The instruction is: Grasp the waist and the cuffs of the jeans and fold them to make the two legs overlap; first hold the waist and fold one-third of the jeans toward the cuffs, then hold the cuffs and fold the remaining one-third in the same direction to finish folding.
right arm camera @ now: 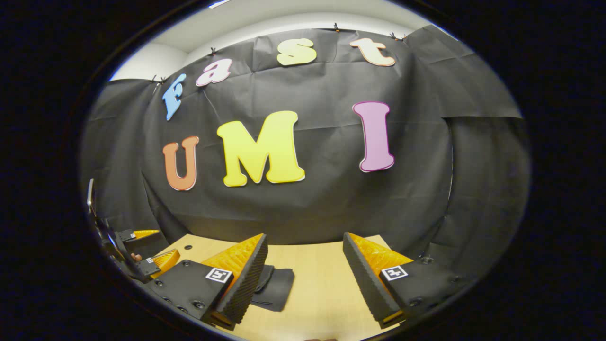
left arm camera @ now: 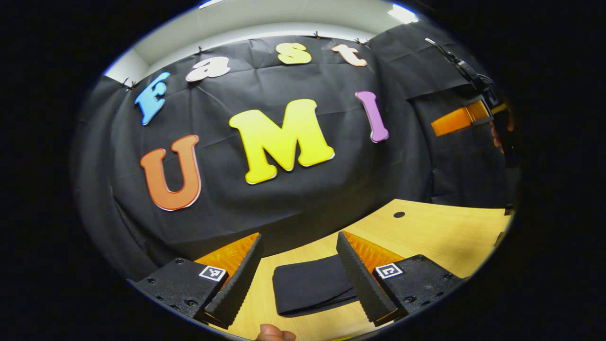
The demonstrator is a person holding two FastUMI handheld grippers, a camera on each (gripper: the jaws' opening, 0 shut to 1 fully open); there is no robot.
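My left gripper (left arm camera: 298, 265) and right gripper (right arm camera: 305, 265) hang released, fingers spread. The dark folded jeans (left arm camera: 310, 284) lie flat on the pale wooden table (left arm camera: 440, 237), partly hidden behind my ridged fingers (left arm camera: 360, 279).

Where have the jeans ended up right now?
The jeans lie folded on the wooden table, between the left hand-held gripper's open fingers in its view, and low left in the right gripper view.

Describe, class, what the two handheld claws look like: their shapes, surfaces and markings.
Each claw, the left claw and the right claw, has two wedge-shaped fingers with ribbed inner faces. Each finger sits on a black block with screw heads and a small square black-and-white marker.
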